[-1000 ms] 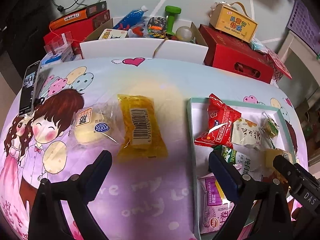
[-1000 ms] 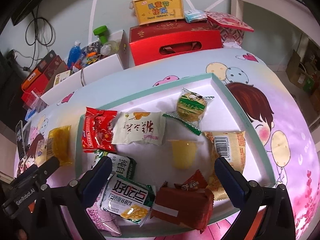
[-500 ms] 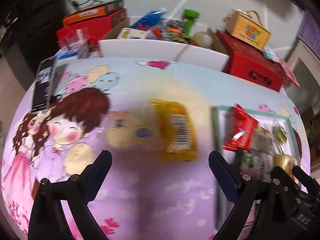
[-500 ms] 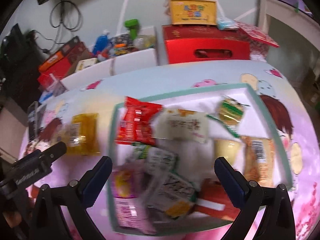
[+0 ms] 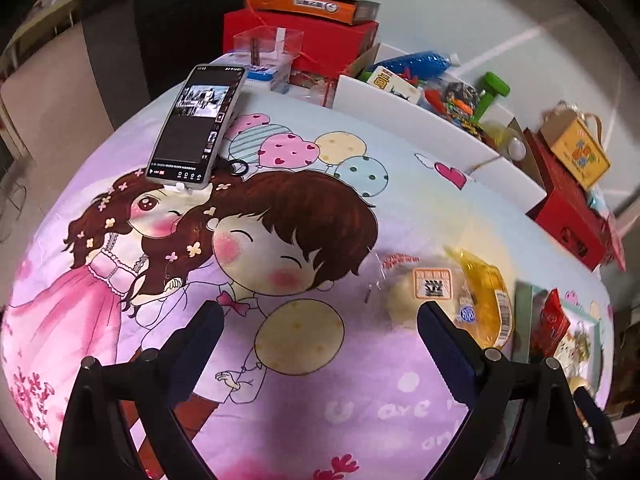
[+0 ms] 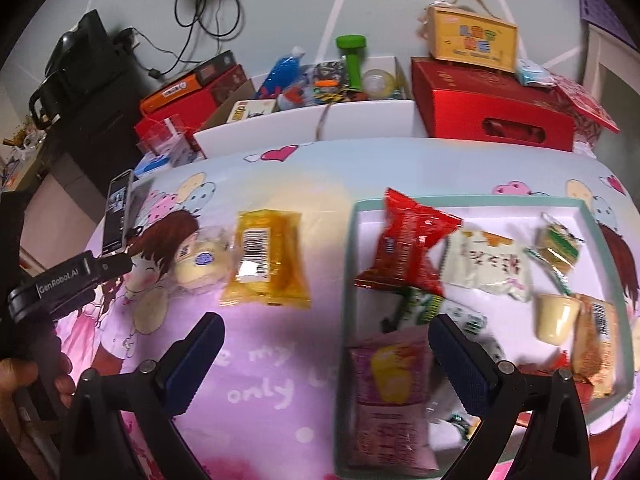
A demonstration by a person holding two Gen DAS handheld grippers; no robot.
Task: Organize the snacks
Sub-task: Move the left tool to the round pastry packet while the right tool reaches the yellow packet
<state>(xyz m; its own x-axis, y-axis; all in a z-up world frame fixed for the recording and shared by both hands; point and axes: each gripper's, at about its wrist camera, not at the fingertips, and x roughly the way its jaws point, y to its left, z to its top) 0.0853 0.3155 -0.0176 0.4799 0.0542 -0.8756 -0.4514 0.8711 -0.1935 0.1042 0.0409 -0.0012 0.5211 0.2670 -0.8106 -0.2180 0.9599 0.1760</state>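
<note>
Starting left of the tray (image 6: 346, 264), your left gripper (image 5: 320, 320) hangs over the cartoon-printed cloth with its jaws spread wide and nothing between them; the phone (image 5: 196, 124) lies far to that side, well clear of the work. Just beyond the gripper's right jaw, the pale round bun in clear wrap (image 5: 420, 292) lies touching the yellow packet (image 5: 486, 296), and both sit outside the tray, near its left wall. That makes these two the loose snacks yet to be sorted, so the step in hand looks like fetching one of them. You would need to swing the left gripper toward the bun, straddle it and close gently, since the soft wrap may slip or crush. Your right gripper (image 6: 326, 342) is also wide open and empty, hovering over the tray's left wall. Inside the tray, the red packet (image 6: 404, 248), white packet (image 6: 490, 266) and pudding cup (image 6: 554, 316) crowd the floor, so free space for a drop is scarce. Beyond the tray, boxes and toys stand clear of your path.
</note>
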